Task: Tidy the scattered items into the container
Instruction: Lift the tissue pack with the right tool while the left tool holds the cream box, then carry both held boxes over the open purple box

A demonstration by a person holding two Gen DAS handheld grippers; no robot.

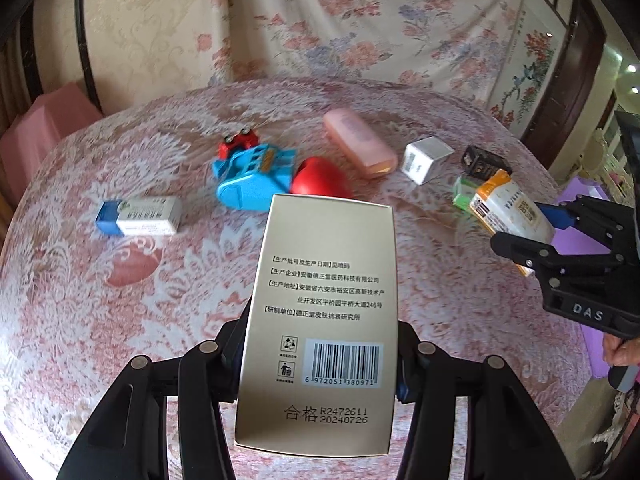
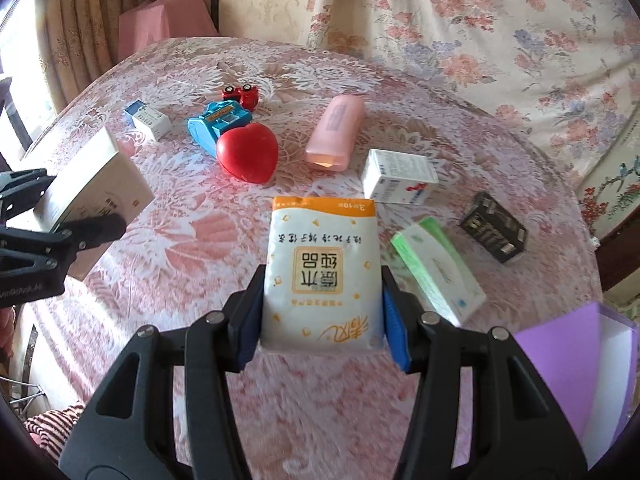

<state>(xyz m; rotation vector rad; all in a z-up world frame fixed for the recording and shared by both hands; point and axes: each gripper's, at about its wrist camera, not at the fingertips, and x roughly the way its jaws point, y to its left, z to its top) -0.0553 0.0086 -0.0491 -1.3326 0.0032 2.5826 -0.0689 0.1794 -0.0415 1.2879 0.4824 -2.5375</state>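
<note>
Carry step, both hands loaded. Left gripper [image 1: 320, 364] is clamped on the beige carton [image 1: 324, 320], held up off the table [image 1: 80, 300]. Right gripper [image 2: 320, 320] is squeezed onto the white-and-orange tissue pack [image 2: 322, 272], also lifted clear. Purple container [image 2: 576, 376] sits at the table's near right edge, just beside the right gripper, open side up as far as I can tell.

Still scattered: red heart [image 2: 248, 154], blue toy [image 2: 218, 126], red car [image 2: 242, 94], pink case [image 2: 336, 132], white box [image 2: 396, 176], green box [image 2: 438, 272], black box [image 2: 494, 228], blue-white box [image 2: 148, 120].

Next, I'd guess: swing the tissue pack right over the opening, then release. Carton has to cross the table after; stagger them so the grippers don't collide.
</note>
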